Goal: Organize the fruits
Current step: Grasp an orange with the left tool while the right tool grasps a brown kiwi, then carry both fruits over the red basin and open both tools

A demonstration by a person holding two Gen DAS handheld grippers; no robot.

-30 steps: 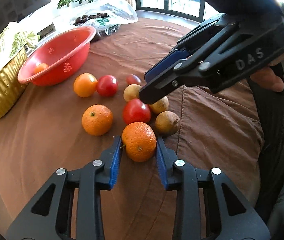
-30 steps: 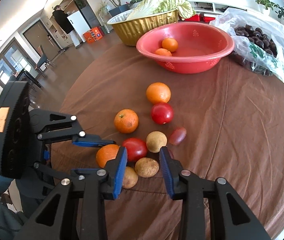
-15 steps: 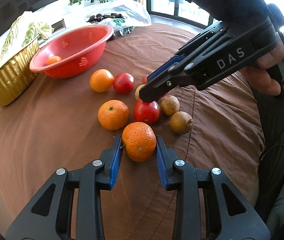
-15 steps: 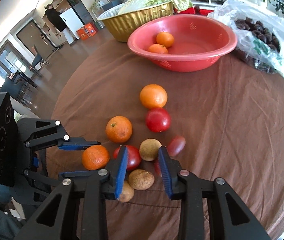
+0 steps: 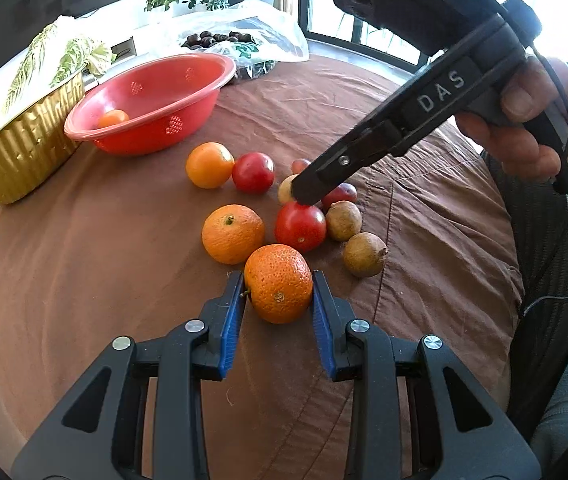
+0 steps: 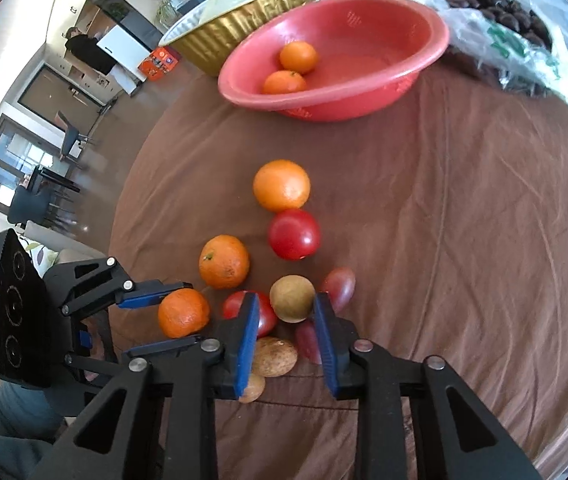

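Two oranges [image 6: 292,68] lie in the red bowl [image 6: 424,60]. The left gripper [image 5: 277,296] clamps an orange [image 5: 278,283]; the right gripper [image 6: 286,320] is open, holding nothing.

The left wrist view looks forward and down along its own fingers from close above the brown tablecloth [image 5: 83,264], facing the red bowl [image 5: 203,80] at the far side. The right wrist view looks steeply down from the opposite side of the fruit cluster, also close, with the red bowl [image 6: 424,52] at its top. Both views share the cluster, the bowl, and the gold tray [image 5: 23,148] [image 6: 251,12].
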